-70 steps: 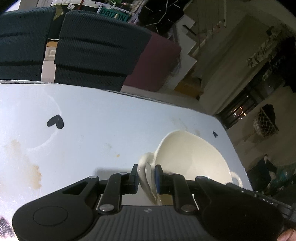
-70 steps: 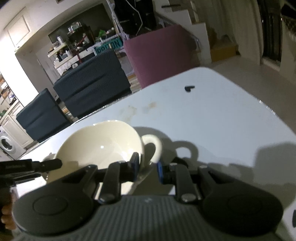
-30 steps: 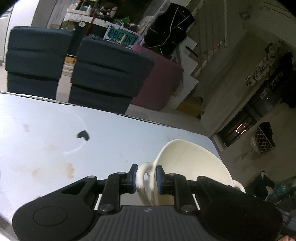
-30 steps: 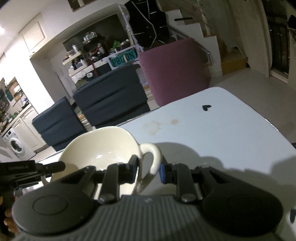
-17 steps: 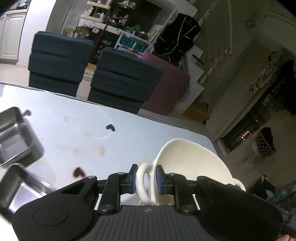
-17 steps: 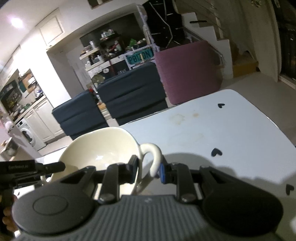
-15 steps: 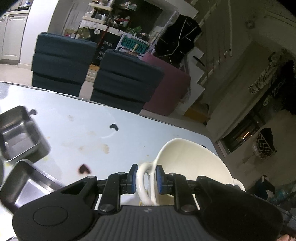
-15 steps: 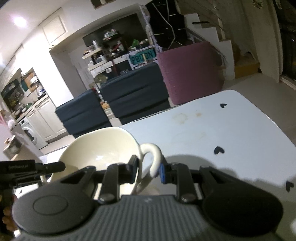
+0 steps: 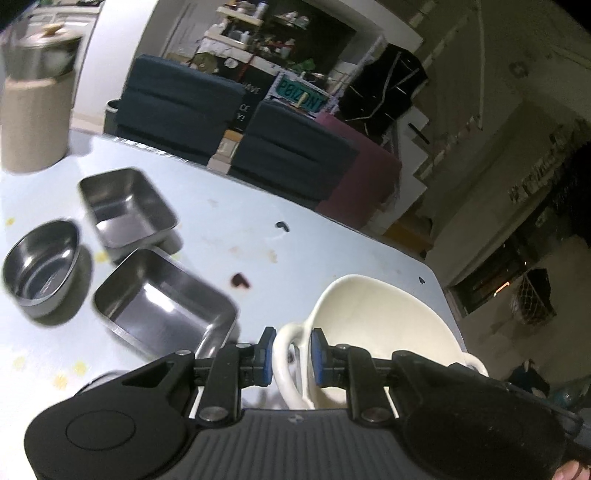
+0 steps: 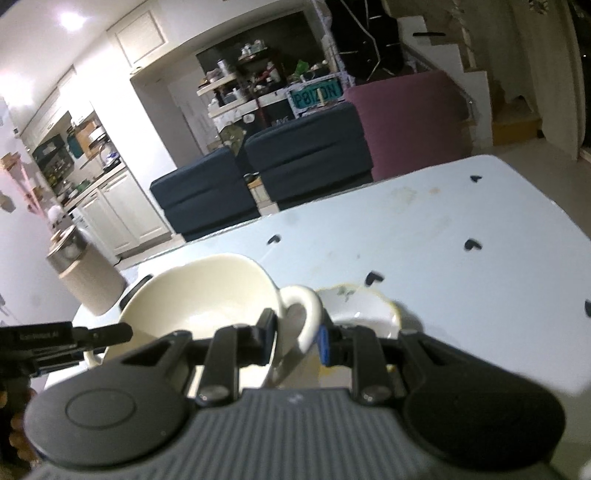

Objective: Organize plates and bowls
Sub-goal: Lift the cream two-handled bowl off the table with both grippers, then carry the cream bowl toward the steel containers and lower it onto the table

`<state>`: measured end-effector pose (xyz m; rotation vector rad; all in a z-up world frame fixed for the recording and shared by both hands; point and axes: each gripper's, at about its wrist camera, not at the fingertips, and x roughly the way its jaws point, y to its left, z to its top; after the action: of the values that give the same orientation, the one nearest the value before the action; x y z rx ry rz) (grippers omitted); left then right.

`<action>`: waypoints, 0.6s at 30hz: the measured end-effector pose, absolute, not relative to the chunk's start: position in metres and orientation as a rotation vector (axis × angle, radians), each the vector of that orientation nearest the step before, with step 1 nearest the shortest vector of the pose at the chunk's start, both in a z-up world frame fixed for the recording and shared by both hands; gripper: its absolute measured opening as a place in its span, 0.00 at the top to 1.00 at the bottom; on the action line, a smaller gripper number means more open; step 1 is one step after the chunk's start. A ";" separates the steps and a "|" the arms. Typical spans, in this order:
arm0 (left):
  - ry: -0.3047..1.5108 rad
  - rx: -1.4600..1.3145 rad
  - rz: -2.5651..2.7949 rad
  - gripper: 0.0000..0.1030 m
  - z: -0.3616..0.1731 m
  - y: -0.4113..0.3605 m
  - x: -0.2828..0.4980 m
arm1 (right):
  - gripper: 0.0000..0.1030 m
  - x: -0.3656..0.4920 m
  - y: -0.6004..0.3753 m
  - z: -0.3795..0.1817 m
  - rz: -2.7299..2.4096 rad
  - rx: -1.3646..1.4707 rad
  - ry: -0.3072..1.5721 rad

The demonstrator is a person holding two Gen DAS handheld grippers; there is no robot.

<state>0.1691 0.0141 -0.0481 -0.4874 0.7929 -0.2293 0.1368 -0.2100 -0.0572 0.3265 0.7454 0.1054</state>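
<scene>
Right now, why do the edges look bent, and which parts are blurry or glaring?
Left wrist view: the fisheye bends the table edge; the round steel bowl and tall canister smear with motion blur. Right wrist view: a ceiling light glares and the right gripper is soft.

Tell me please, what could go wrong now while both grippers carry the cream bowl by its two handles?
1. The cream bowl hangs only from its loop handles, one in the left gripper, one in the right gripper; if the hands drift apart or twist, a handle may slip.
2. The large steel tray lies close below the left gripper, so lowering here could knock it.
3. A white dish sits just beyond the right handle and might be bumped.
</scene>
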 end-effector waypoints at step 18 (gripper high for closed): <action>0.832 -0.519 -0.150 0.81 -0.077 0.084 0.113 | 0.73 0.142 -0.166 -0.078 0.199 0.272 0.858</action>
<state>0.1131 0.0838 -0.0765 -0.5185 0.8321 -0.1501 0.1420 -0.1655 -0.0784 0.2716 0.8579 0.1990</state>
